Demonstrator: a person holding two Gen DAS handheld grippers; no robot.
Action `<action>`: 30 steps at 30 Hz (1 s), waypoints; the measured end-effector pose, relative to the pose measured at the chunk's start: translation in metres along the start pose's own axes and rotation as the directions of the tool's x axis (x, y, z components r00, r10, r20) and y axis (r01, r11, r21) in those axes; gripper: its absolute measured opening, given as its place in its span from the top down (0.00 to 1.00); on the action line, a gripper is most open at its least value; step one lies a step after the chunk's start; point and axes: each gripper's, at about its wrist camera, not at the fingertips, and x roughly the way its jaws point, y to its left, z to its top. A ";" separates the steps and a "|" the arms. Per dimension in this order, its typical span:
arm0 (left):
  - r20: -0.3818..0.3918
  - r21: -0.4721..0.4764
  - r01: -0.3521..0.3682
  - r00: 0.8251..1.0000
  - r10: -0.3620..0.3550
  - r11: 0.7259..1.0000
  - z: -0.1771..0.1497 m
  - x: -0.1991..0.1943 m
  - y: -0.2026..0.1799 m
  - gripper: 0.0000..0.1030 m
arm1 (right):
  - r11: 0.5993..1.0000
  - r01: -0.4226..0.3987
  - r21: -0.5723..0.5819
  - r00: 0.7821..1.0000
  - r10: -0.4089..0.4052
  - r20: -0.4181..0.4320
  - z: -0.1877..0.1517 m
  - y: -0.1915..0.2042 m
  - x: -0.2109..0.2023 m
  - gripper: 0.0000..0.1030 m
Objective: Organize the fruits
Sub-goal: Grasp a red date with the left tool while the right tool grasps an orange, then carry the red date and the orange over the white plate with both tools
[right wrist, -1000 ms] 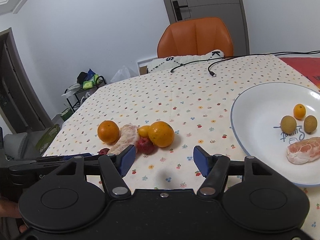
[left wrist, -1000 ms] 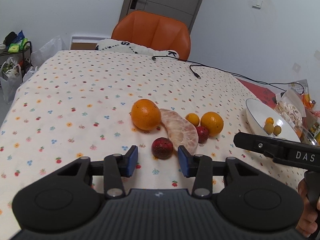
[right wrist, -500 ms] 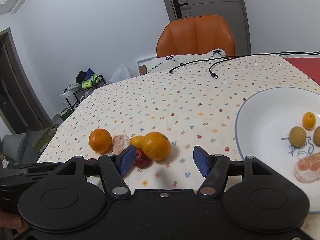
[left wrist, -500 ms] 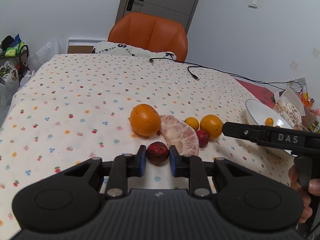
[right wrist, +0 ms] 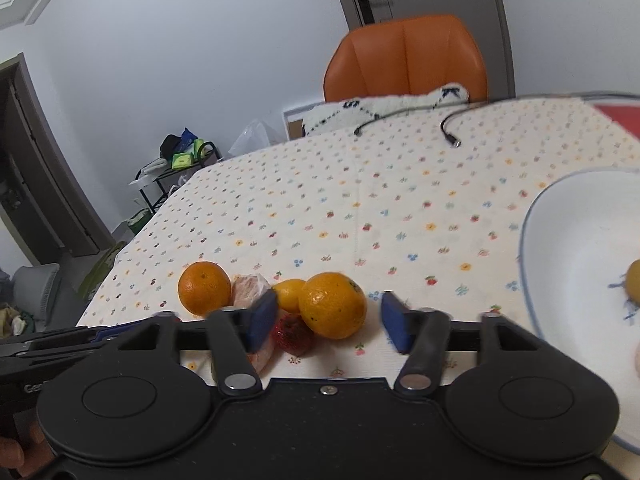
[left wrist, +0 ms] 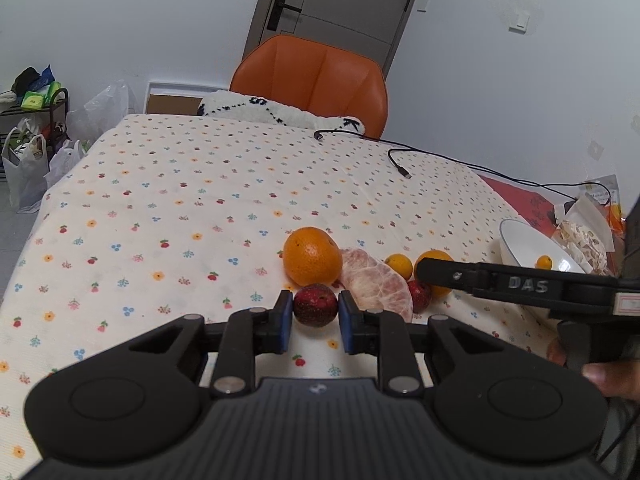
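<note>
Flowered tablecloth [left wrist: 192,200] over the whole table, cream with small red, blue and orange sprigs. Near its front edge, a cluster of fruit: a large orange [left wrist: 312,256], a peeled pomelo segment [left wrist: 376,284] touching it on the plate side, a small yellow citrus [left wrist: 399,266] behind, and a second orange [right wrist: 333,305] closest to the white plate [right wrist: 560,248]. Left gripper [left wrist: 313,316] pinching a dark red fruit [left wrist: 315,310] between its blue pads, just in front of the large orange. Right gripper [right wrist: 329,322] spread wide, pads either side of the second orange without touching it; another dark red fruit [right wrist: 293,334] tucked against that orange. On the plate, a small orange fruit [left wrist: 544,262], well apart from the cluster. Beyond the far edge of the cloth, an orange chair [left wrist: 312,80] with a white knitted cushion [left wrist: 276,114], black cables [left wrist: 400,160] trailing across the cloth, a grey door [left wrist: 340,0] in a pale wall. Left of the table, a black rack [left wrist: 36,108] and white plastic bags [left wrist: 24,168] on the floor.
</note>
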 end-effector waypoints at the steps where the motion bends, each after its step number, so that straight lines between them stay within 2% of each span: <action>1: 0.003 0.001 0.001 1.000 -0.001 1.000 0.001 -0.001 -0.001 0.78 | 1.000 -0.015 0.022 1.000 0.015 0.000 0.000 -0.003 0.001 0.57; 2: 0.005 0.002 0.002 1.000 -0.002 1.000 0.001 -0.001 -0.002 0.78 | 0.999 -0.015 0.034 1.000 0.015 0.007 0.000 -0.005 0.000 0.64; 3: 0.008 0.003 0.003 1.000 -0.003 1.000 0.002 -0.002 -0.003 0.78 | 1.000 -0.006 0.031 1.000 0.005 0.013 0.001 -0.005 -0.002 0.65; 15: 0.028 0.046 0.037 0.999 -0.039 0.998 0.010 -0.003 -0.030 0.78 | 0.999 -0.012 0.047 0.995 0.007 0.095 0.007 -0.018 -0.042 0.66; 23: 0.038 0.081 0.065 0.997 -0.069 0.995 0.021 -0.001 -0.056 0.78 | 0.997 0.016 0.073 0.986 -0.028 0.165 0.013 -0.039 -0.074 0.65; 30: 0.041 0.122 0.106 0.993 -0.112 0.987 0.026 0.000 -0.084 0.78 | 0.990 0.066 0.126 0.978 -0.089 0.190 0.009 -0.069 -0.096 0.65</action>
